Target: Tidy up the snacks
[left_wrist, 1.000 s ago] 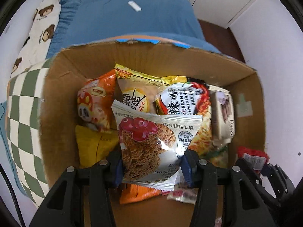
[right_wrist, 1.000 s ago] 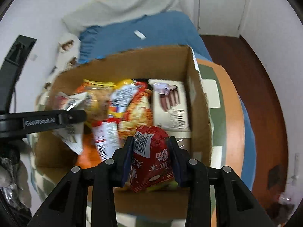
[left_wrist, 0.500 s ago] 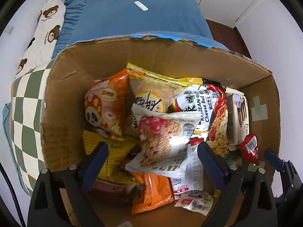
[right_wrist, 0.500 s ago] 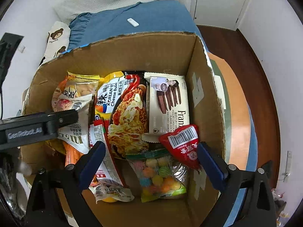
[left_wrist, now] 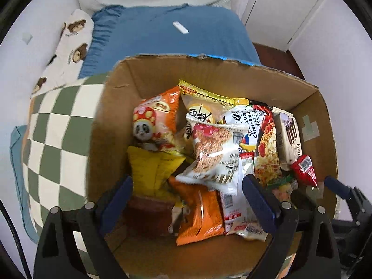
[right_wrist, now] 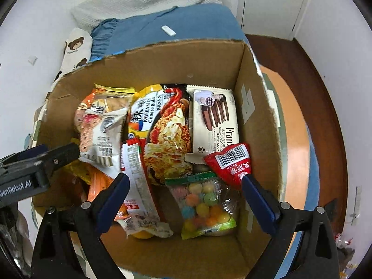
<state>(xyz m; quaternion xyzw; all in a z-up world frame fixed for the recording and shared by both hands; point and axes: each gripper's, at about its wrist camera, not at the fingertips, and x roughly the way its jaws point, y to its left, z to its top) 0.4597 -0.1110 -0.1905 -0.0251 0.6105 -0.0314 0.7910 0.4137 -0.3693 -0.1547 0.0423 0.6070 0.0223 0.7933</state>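
Observation:
An open cardboard box (left_wrist: 111, 125) (right_wrist: 255, 121) holds several snack packs. A white oat-snack pack (left_wrist: 216, 153) (right_wrist: 100, 137) lies on top in the middle. A small red pack (right_wrist: 232, 162) (left_wrist: 304, 169) leans at the box's right side, beside a cream biscuit box (right_wrist: 214, 121) and above a bag of coloured candy balls (right_wrist: 204, 207). A noodle pack (right_wrist: 167, 134) lies in the middle. My left gripper (left_wrist: 188, 197) is open and empty above the box's near side. My right gripper (right_wrist: 183, 195) is open and empty above the candy bag.
The box stands on a green-and-white checked cloth (left_wrist: 55, 139) over a round orange-edged table (right_wrist: 295, 144). Behind it is a blue bed (left_wrist: 167, 37) with a bear-print pillow (left_wrist: 72, 39) and a small white object (left_wrist: 180, 27). White walls and a door stand at the right.
Both grippers opened and let go: the oat-snack pack and the red pack dropped into the box. Both grippers have drawn back and up from the box.

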